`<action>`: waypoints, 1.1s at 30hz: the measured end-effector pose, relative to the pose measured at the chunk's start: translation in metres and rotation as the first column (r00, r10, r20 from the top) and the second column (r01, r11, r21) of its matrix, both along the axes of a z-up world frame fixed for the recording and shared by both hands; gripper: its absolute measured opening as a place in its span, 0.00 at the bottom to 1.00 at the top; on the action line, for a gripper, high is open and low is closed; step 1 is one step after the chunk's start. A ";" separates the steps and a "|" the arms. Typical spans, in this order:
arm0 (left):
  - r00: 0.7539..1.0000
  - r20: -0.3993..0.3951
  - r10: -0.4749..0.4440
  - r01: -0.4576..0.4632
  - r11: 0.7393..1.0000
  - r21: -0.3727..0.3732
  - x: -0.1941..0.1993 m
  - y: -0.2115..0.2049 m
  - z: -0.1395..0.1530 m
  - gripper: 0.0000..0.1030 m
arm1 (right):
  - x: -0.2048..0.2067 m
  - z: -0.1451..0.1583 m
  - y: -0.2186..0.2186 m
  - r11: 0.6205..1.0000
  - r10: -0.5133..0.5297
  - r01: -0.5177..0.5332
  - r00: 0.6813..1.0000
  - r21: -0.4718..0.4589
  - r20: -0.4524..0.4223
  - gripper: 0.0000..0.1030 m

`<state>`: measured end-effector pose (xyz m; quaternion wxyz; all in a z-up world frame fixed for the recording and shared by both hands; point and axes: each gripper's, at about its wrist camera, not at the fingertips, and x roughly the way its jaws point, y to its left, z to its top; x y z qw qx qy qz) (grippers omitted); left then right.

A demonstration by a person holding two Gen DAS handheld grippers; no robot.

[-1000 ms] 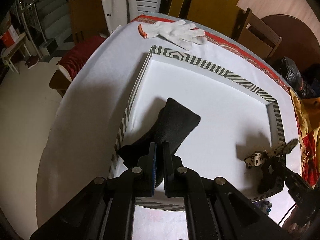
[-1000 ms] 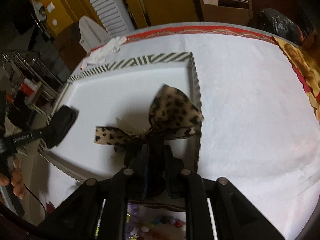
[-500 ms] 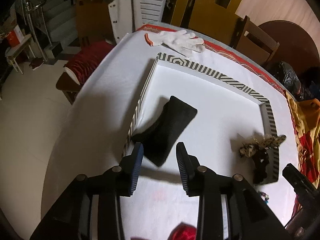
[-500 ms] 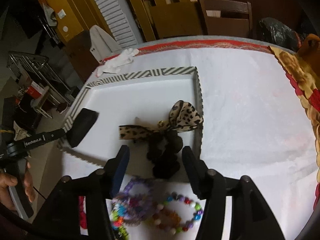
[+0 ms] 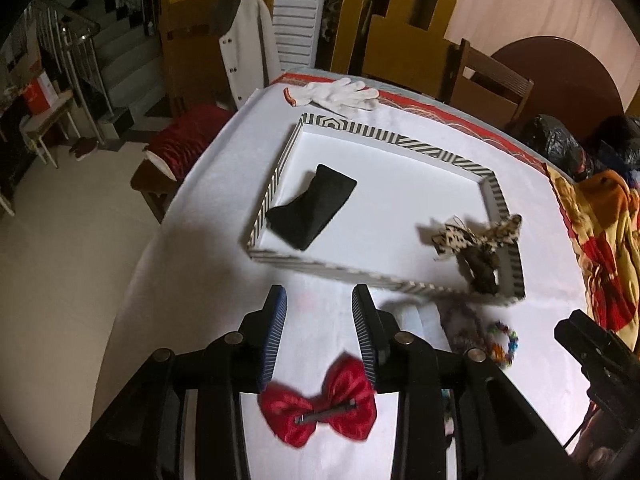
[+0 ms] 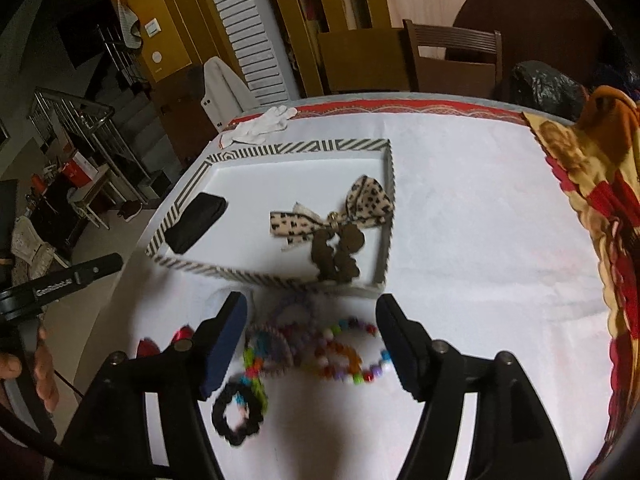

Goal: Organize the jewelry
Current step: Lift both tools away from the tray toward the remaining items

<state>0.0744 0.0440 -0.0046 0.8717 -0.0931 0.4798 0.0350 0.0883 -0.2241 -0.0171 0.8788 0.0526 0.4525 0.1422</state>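
Observation:
A striped-rim tray [image 5: 400, 144] [image 6: 304, 146] lies on the white tablecloth. Inside it, a black pouch [image 5: 312, 212] [image 6: 196, 222] rests at the left and a leopard-print bow scrunchie [image 5: 476, 240] [image 6: 332, 220] at the right corner. My left gripper [image 5: 319, 304] hangs open in front of the tray, above a red bow clip [image 5: 320, 408] and touching nothing. My right gripper [image 6: 311, 312] has its jaws opening, over a pile of coloured bead bracelets [image 6: 320, 352] [image 5: 500, 344] that it does not grip. A black scrunchie [image 6: 236, 414] lies near its left finger.
A white glove [image 5: 336, 94] [image 6: 260, 124] lies behind the tray. A patterned red and yellow cloth [image 5: 600, 240] [image 6: 600, 200] covers the table's right side. Wooden chairs [image 6: 452, 60] and a black bag [image 6: 548, 84] stand beyond; the table edge drops off at the left.
Both grippers opened, letting go of the black pouch and the leopard bow in the tray. They drew back and up out of the tray, bringing the red bow and bracelets into view.

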 end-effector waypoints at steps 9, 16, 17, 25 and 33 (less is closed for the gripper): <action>0.999 0.042 -0.010 0.007 0.997 0.070 -0.049 -0.013 0.014 0.45 | -0.039 0.007 -0.010 1.000 0.006 -0.006 1.000 -0.001 0.008 0.71; 0.999 0.050 0.002 -0.007 0.996 0.083 -0.074 -0.014 0.015 0.45 | -0.059 0.009 -0.013 1.000 0.022 -0.022 1.000 -0.006 0.008 0.72; 0.999 0.050 0.004 -0.009 0.997 0.083 -0.077 -0.014 0.015 0.45 | -0.062 0.010 -0.013 1.000 0.027 -0.027 1.000 -0.006 0.008 0.72; 0.999 0.045 0.023 -0.025 0.998 0.052 -0.096 -0.008 0.014 0.45 | -0.076 0.010 -0.016 0.998 0.055 -0.055 0.998 -0.015 0.004 0.72; 0.996 -0.027 0.086 -0.088 0.992 -0.085 -0.100 0.028 -0.003 0.45 | -0.083 -0.014 -0.010 0.994 0.105 -0.104 0.993 0.015 -0.057 0.72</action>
